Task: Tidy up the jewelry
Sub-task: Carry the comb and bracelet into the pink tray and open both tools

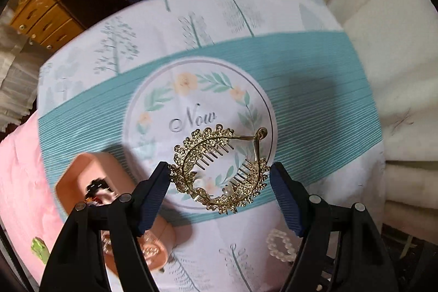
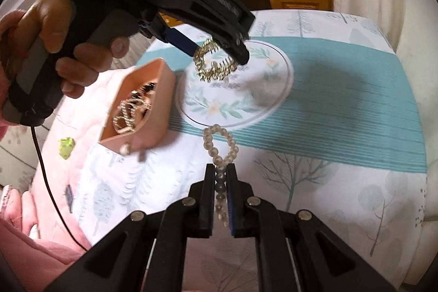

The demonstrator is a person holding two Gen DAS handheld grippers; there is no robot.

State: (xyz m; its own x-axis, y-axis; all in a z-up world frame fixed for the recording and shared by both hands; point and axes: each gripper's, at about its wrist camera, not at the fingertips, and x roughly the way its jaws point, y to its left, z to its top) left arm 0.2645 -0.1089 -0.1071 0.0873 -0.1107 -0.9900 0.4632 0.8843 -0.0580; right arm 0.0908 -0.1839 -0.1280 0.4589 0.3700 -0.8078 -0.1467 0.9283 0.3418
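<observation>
Mid-carry: left gripper fingers clamped across ornate gold filigree hair comb, right gripper fingers shut on white pearl bead bracelet, both lifted; next probably called for lowering into peach plastic tray left of both.

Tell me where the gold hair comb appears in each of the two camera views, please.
Left wrist view: gold hair comb lower centre, gripped between the left gripper's blue pads.
Right wrist view: upper centre, hanging in that same gripper.
Shared landmark: the pink box beside it.
</observation>
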